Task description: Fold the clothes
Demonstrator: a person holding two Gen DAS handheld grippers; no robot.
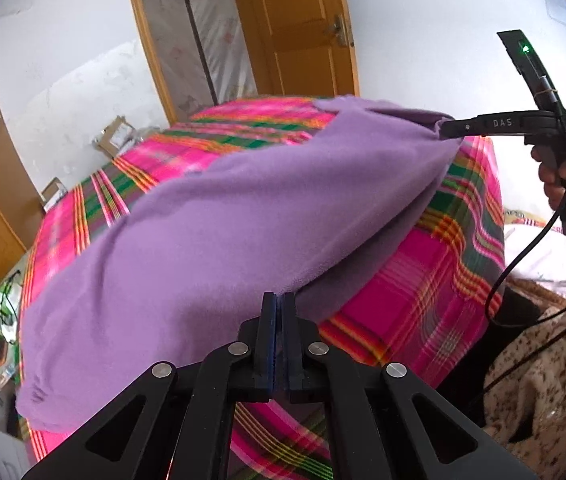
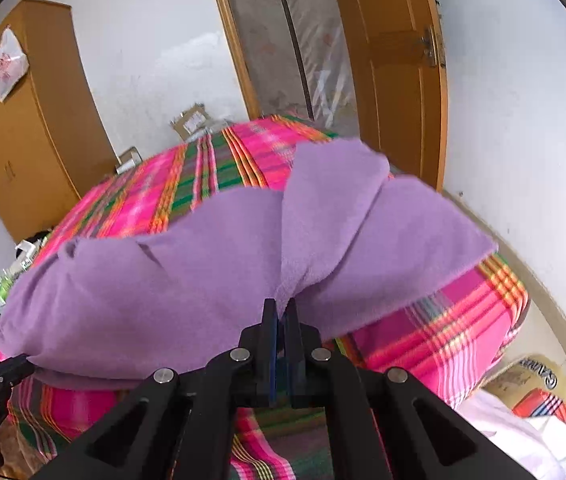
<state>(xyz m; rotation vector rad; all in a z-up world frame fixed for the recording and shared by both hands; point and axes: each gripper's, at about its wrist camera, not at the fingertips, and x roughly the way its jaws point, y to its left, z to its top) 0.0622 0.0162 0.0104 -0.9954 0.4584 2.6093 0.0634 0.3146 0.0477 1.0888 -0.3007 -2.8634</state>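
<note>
A soft, matt, fleecy cloth is seen in the purple garment point(image 1: 243, 216); a woven plaid cloth covers the bed point(image 2: 423, 336); matt black plastic forms the fingers point(image 1: 271, 332); smooth varnished wood is shown by the door point(image 2: 399, 72).

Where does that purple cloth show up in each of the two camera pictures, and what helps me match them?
Left wrist view: the purple cloth stretches from lower left to upper right over the plaid bedspread.
Right wrist view: the purple cloth spreads across the middle, its edge bunched just above the near fingers.
Shared landmark: the wooden door behind the bed, at top centre in both.
</note>
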